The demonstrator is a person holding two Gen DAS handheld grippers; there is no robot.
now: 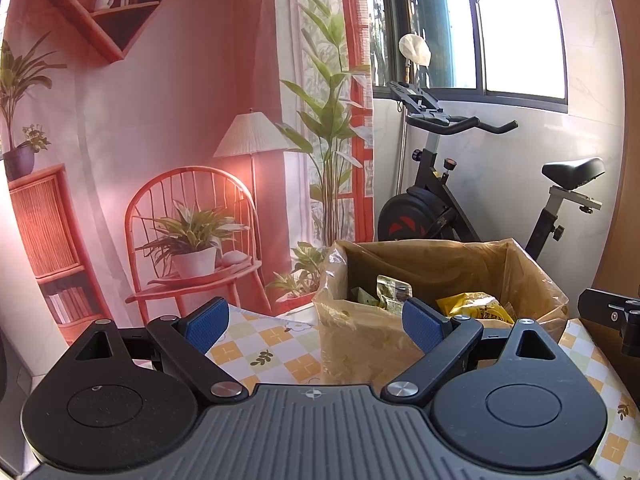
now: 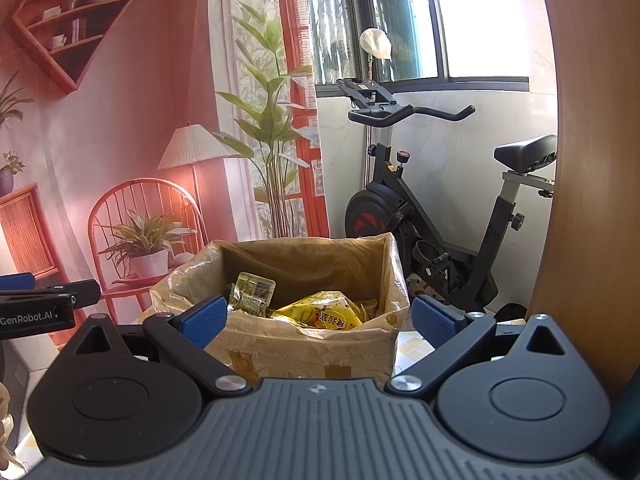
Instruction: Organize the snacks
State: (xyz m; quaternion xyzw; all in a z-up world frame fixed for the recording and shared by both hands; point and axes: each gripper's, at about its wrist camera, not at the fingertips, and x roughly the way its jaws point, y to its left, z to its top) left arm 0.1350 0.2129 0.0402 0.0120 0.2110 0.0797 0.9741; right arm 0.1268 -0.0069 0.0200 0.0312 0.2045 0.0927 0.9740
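A cardboard box (image 1: 360, 344) lined with clear plastic stands on the checked tablecloth (image 1: 276, 340). Inside lie a yellow snack bag (image 1: 476, 308) and a small green packet (image 1: 394, 290). My left gripper (image 1: 316, 322) is open and empty, hovering in front of the box's left near corner. In the right wrist view the same box (image 2: 312, 348) sits straight ahead, holding the yellow snack bag (image 2: 320, 312) and the green packet (image 2: 252, 292). My right gripper (image 2: 318, 318) is open wide, its blue pads (image 2: 202, 320) flanking the box's near wall, nothing held.
An exercise bike (image 2: 432, 216) stands behind the box by a window. A printed backdrop (image 1: 160, 140) of a chair and plants hangs at the left. A wooden panel (image 2: 592, 160) rises at the right. The other gripper's body (image 2: 40, 308) shows at the left edge.
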